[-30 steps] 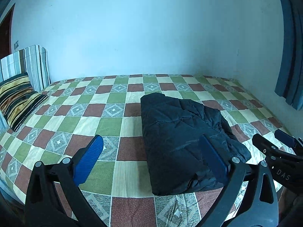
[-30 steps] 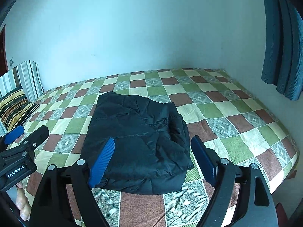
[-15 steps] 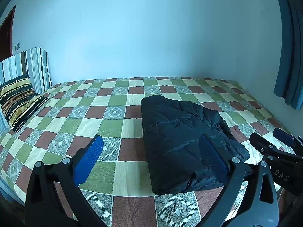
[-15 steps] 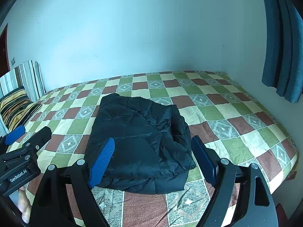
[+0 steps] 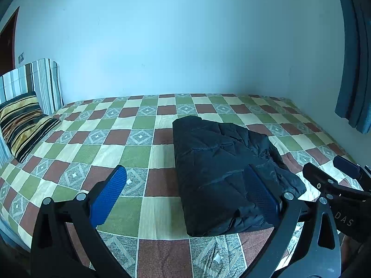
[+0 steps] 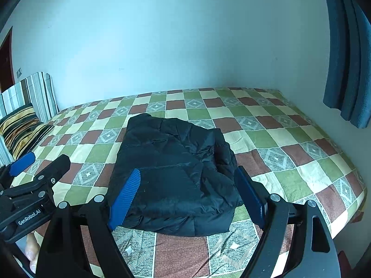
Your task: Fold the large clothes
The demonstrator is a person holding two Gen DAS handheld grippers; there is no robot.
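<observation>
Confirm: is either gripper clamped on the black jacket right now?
No: the left gripper and right gripper both stand open above the folded black jacket, which lies free on the checkered bedspread.

1. My right hand-held gripper [image 6: 187, 199] hangs wide apart, holding nothing, above the near edge of the jacket [image 6: 171, 173].
2. I see the black jacket folded into a bundle on the checked bed [image 6: 289, 143].
3. The left hand-held gripper [image 6: 39, 164] sits at lower left.
4. A striped pillow [image 6: 20, 127] lies far left.
</observation>
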